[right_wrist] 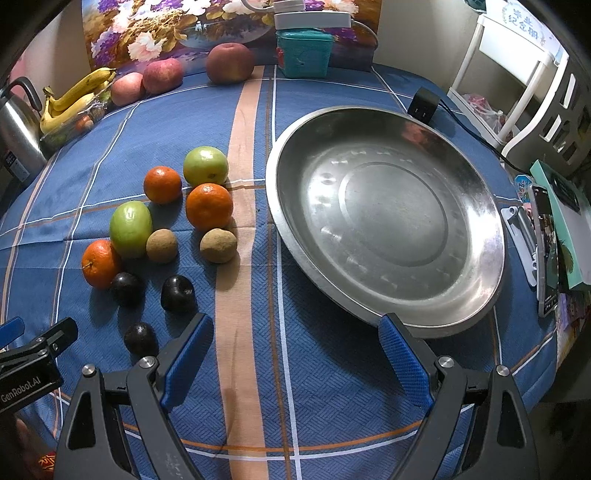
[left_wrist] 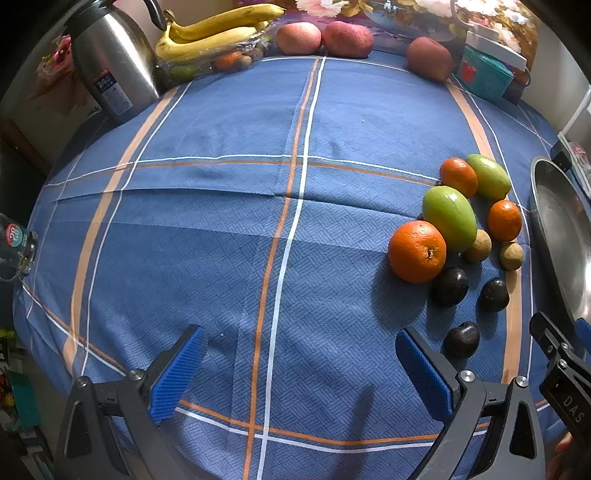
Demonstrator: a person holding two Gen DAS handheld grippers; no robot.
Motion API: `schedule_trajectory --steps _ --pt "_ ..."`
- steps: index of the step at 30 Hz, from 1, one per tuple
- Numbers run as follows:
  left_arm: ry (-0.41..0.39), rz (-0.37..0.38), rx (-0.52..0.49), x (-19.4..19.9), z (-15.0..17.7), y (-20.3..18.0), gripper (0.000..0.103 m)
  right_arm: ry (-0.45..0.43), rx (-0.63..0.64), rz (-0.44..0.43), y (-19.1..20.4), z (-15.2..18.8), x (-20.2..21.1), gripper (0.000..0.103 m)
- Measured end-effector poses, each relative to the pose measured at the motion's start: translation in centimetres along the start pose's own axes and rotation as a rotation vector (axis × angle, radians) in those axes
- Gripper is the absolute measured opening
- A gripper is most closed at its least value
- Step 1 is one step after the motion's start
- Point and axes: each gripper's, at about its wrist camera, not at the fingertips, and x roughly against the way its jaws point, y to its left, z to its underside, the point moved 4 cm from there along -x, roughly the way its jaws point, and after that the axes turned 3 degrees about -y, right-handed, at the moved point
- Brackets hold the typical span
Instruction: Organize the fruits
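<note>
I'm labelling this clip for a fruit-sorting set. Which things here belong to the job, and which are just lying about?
Belongs to the job:
three oranges
two green fruits
two small brown fruits
three dark plums
metal basin, nothing in it
left gripper and right gripper, both open

Probably just lying about:
bananas
red apples
kettle
teal box
phone

A home dining corner: blue plaid cloth (right_wrist: 332, 387) over the desk, steel kettle (left_wrist: 114, 62), bananas (left_wrist: 214, 31), floral painting (right_wrist: 177, 29) far beyond the tongs, white chair (right_wrist: 517, 74) right.
</note>
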Motion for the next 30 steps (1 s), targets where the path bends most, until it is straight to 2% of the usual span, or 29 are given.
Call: schedule_trajectory --steps 9,18,22,26,30 --pt "-0.055 -0.017 0.012 0.3 -0.7 0.5 0.103 -0.003 -0.007 -0.015 0.0 0.0 0.0 0.091" --pt "-0.029 -0.019 0.026 0.3 -0.8 0.7 0.103 -0.004 -0.011 -0.023 0.0 -0.1 0.0 0.091" --pt "-0.064 -0.011 0.048 1.0 -1.2 0.8 0.103 -0.004 -0.014 -0.028 0.0 -0.1 0.0 0.091" --pt "-0.125 -0.015 0.046 2.1 -2.0 0.5 0.103 -0.034 -0.021 -0.045 0.0 -0.2 0.5 0.091" --pt "-0.116 0.023 0.063 2.0 -2.4 0.2 0.103 -0.075 -0.005 -0.062 0.4 -0.5 1.2 0.091"
